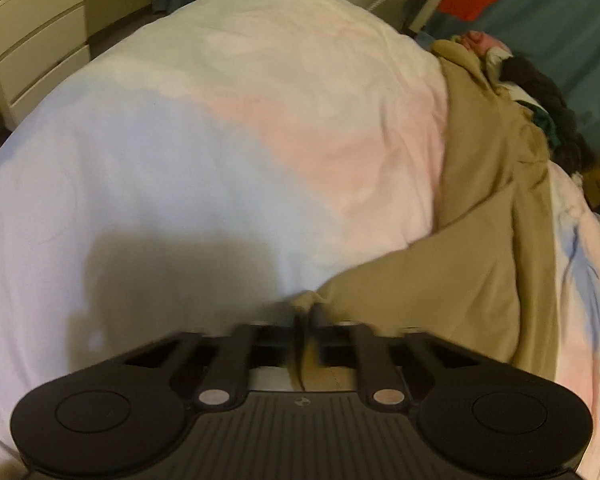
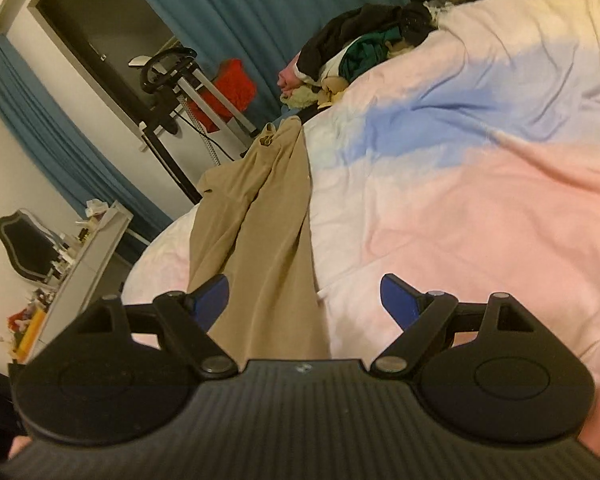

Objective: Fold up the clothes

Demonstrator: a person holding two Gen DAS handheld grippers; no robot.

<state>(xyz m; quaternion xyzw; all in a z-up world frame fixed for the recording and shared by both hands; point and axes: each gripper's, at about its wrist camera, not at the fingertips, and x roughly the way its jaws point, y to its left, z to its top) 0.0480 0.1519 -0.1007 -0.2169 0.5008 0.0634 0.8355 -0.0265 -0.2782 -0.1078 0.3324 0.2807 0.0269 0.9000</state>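
Note:
A tan garment (image 1: 480, 216) lies stretched along the right side of a bed covered by a pastel pink, blue and white duvet (image 1: 220, 128). My left gripper (image 1: 307, 316) is shut on a corner of the tan garment, pinching a fold of cloth between its fingers. In the right wrist view the same tan garment (image 2: 260, 232) runs from under the gripper toward the bed's far edge. My right gripper (image 2: 306, 300) is open just above it, the blue fingers (image 2: 210, 296) spread wide with the cloth passing between them, untouched.
A heap of dark, green and pink clothes (image 2: 360, 48) sits at the bed's far end, also seen as a pile (image 1: 532, 92) in the left view. White drawers (image 1: 40, 36) stand left of the bed. Teal curtains (image 2: 240, 8), a red box (image 2: 228, 92) and a cluttered desk (image 2: 80, 272) surround it.

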